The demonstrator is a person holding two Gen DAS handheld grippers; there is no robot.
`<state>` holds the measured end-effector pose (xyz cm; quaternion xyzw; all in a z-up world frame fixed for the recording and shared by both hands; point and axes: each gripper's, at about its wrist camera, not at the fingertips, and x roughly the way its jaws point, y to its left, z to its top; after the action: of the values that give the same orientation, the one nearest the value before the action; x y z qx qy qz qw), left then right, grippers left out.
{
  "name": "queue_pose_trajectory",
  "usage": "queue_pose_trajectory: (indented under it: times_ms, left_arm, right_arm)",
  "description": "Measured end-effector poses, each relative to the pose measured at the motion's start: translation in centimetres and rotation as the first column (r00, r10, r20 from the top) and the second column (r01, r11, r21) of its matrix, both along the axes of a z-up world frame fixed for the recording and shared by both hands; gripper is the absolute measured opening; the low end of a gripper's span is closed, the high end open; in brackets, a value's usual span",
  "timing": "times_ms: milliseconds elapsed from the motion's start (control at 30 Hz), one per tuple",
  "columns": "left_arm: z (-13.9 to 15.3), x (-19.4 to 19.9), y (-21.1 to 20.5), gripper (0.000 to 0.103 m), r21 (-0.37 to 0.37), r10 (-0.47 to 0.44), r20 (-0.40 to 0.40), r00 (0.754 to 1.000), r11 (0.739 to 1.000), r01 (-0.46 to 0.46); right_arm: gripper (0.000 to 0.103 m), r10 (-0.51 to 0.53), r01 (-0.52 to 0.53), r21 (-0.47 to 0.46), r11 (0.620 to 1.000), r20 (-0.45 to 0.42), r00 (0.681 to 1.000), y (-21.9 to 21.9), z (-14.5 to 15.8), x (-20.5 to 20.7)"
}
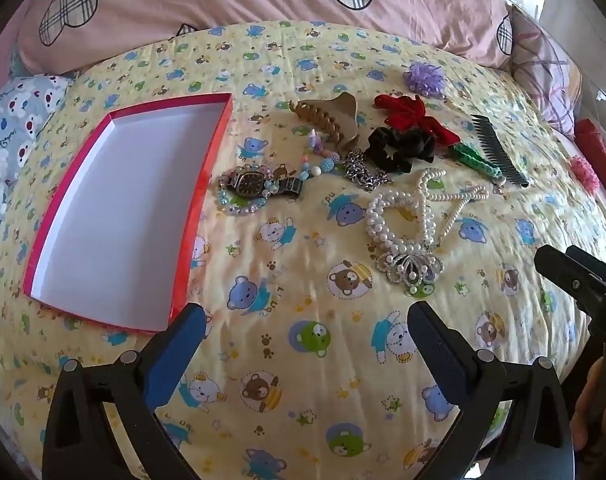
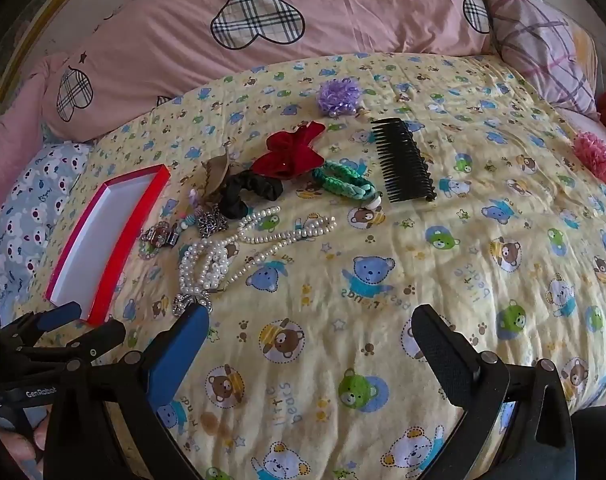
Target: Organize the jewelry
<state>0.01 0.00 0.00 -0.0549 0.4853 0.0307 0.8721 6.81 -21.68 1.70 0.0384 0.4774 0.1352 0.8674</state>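
An empty red box (image 1: 123, 216) (image 2: 103, 236) with a white inside lies at the left on a yellow bear-print blanket (image 1: 303, 340). To its right lie a wristwatch (image 1: 259, 186) with a bead bracelet, a silver chain (image 1: 363, 172), a pearl necklace (image 1: 407, 220) (image 2: 239, 248) with a silver brooch (image 1: 409, 266), a black scrunchie (image 1: 399, 148) (image 2: 247, 192), a red bow (image 1: 411, 114) (image 2: 291, 152), a tan claw clip (image 1: 331, 120), a green braided band (image 2: 343, 180) and a black comb (image 2: 403, 164). My left gripper (image 1: 305, 320) hangs open over bare blanket, short of the brooch. My right gripper (image 2: 311, 324) is open and holds nothing.
A purple flower tie (image 2: 337, 96) lies at the far side and a pink one (image 2: 595, 156) near the right edge. A pink duvet (image 2: 263, 32) and pillows bound the far side. The right gripper's body (image 1: 583, 276) shows at the left wrist view's right edge.
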Motion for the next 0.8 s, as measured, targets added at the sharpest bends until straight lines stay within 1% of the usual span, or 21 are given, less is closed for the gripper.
queue_pose_trajectory:
  times_ms: [567,600,800]
  left_arm:
    - [-0.04,0.05,-0.05,0.102,0.0,0.003,-0.002,1.0,1.0,-0.003]
    - [-0.42,0.65,-0.27,0.102,-0.001,0.003,-0.001,1.0,1.0,-0.003]
    - [-0.46,0.65,-0.18,0.102,-0.009,0.002,0.004,1.0,1.0,-0.002]
  right_arm:
    - [0.102,0.005,-0.005,0.021,1.0,-0.001,1.0,0.17,0.27,0.19]
    - [0.102,0.005,-0.005,0.023,1.0,-0.001,1.0,0.15,0.31,0.23]
    - [0.102,0.007,-0.006,0.029,1.0,-0.005,1.0,0.08,0.27,0.35]
